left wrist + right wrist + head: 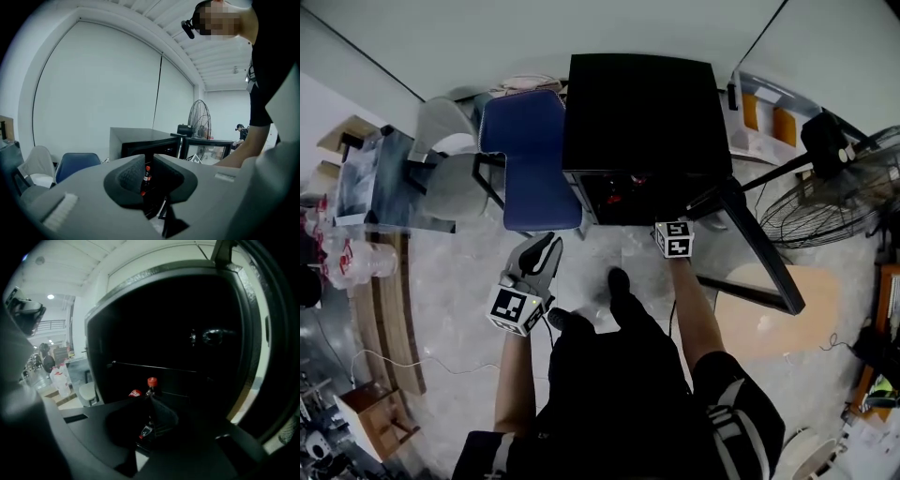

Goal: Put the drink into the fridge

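Red-capped dark bottle (152, 382) in black fridge (637, 112) | right gripper (152, 403) closed, empty | left gripper (147, 169) narrow, empty | risk: closing glass door (759, 251) may tip bottle

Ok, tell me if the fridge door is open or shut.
Open: the door stands swung out, and a bottle shows inside the fridge.

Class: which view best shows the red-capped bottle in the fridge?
Left gripper view: the bottle shows cap to label through the jaws' gap. Right gripper view shows mainly its red cap; head view, only red glints inside the fridge.
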`<act>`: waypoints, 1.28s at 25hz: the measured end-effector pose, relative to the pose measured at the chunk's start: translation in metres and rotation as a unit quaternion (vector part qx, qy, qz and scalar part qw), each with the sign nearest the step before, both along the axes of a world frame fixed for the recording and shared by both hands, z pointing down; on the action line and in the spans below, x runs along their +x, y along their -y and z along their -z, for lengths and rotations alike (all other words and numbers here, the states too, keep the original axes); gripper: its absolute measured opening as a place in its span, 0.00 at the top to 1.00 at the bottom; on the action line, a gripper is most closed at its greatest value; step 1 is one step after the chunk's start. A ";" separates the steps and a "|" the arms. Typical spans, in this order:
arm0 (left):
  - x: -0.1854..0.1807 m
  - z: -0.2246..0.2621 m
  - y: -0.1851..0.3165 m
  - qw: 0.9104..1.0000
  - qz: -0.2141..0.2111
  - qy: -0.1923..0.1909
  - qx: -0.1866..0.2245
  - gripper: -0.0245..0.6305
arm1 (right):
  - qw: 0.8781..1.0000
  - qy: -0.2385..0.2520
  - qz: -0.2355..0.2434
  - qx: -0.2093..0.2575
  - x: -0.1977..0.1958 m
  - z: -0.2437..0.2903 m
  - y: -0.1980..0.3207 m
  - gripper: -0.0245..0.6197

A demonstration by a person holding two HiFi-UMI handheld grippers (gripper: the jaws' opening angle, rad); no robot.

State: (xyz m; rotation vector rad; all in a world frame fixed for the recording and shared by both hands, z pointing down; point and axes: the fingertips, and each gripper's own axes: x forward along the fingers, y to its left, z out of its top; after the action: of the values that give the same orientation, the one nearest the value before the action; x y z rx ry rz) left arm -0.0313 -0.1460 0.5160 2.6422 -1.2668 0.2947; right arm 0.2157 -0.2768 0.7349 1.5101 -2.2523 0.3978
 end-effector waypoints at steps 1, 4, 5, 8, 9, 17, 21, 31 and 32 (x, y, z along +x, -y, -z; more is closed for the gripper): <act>0.001 0.001 -0.002 1.000 -0.004 -0.005 0.003 0.88 | 1.000 -0.002 0.006 -0.003 0.000 0.001 -0.007 0.96; 0.001 0.006 -0.008 1.000 -0.015 -0.020 0.010 0.96 | 1.000 -0.007 0.017 -0.007 0.001 0.006 -0.028 0.96; 0.000 0.007 -0.009 1.000 -0.018 -0.022 0.010 0.96 | 1.000 -0.009 0.021 -0.007 0.001 0.009 -0.035 0.96; -0.002 0.008 -0.013 0.999 -0.026 -0.022 0.008 0.96 | 1.000 -0.014 0.026 -0.007 0.002 0.018 -0.056 0.96; -0.002 0.008 -0.014 0.999 -0.030 -0.022 0.008 0.96 | 1.000 -0.014 0.024 -0.006 0.002 0.021 -0.062 0.96; 0.002 0.012 -0.022 0.997 -0.069 -0.020 0.015 0.96 | 1.000 -0.003 -0.008 -0.004 0.007 0.036 -0.105 0.96; 0.004 0.016 -0.032 0.995 -0.092 -0.018 0.020 0.96 | 1.000 0.005 -0.015 -0.006 0.006 0.045 -0.125 0.96; -0.010 0.014 -0.047 0.993 -0.119 -0.016 0.022 0.96 | 0.999 0.008 -0.040 0.016 0.000 0.074 -0.163 0.96; -0.012 0.013 -0.049 0.992 -0.121 -0.016 0.022 0.96 | 0.999 0.007 -0.043 0.019 0.000 0.076 -0.167 0.96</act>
State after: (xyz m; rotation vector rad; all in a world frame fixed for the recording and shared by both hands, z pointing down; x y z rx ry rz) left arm -0.0432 -0.0972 0.5026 2.8293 -0.9534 0.2623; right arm 0.2157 -0.1102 0.6589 1.6332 -2.2226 0.3946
